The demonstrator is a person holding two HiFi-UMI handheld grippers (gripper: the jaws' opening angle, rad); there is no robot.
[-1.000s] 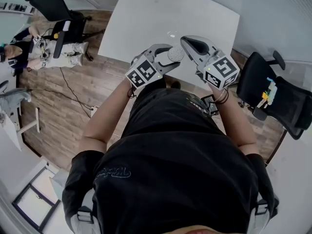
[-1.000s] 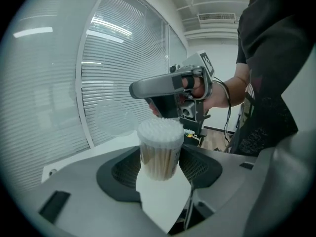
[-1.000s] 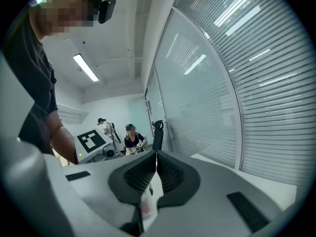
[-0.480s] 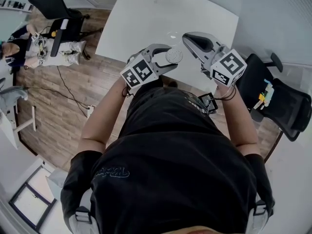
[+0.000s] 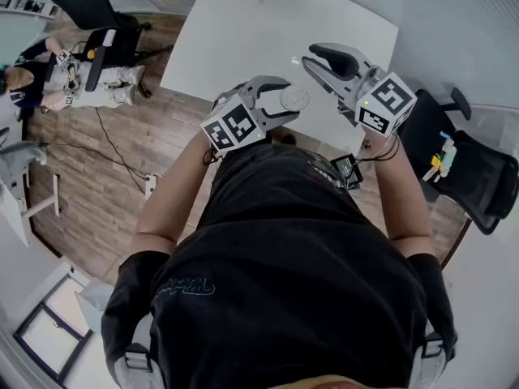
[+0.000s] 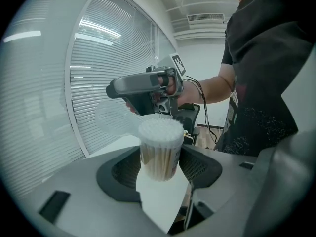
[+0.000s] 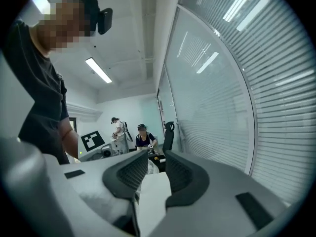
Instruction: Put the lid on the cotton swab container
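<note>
Clear thin plastic, probably light, slick and crushable: the swab tub (image 6: 159,152) sits clamped mid-wall in the left gripper's (image 6: 159,171) fingers (image 6: 201,169) over the tabletop's (image 5: 243,31) near edge, lid (image 6: 116,120) tilted beside its rim; the right gripper's (image 7: 152,168) fingers (image 7: 187,174) have just been opening, empty.

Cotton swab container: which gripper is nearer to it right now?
Left. The left gripper is shut on the cotton swab container; the right gripper, jaws just opened with nothing between them, sits apart beside it.
</note>
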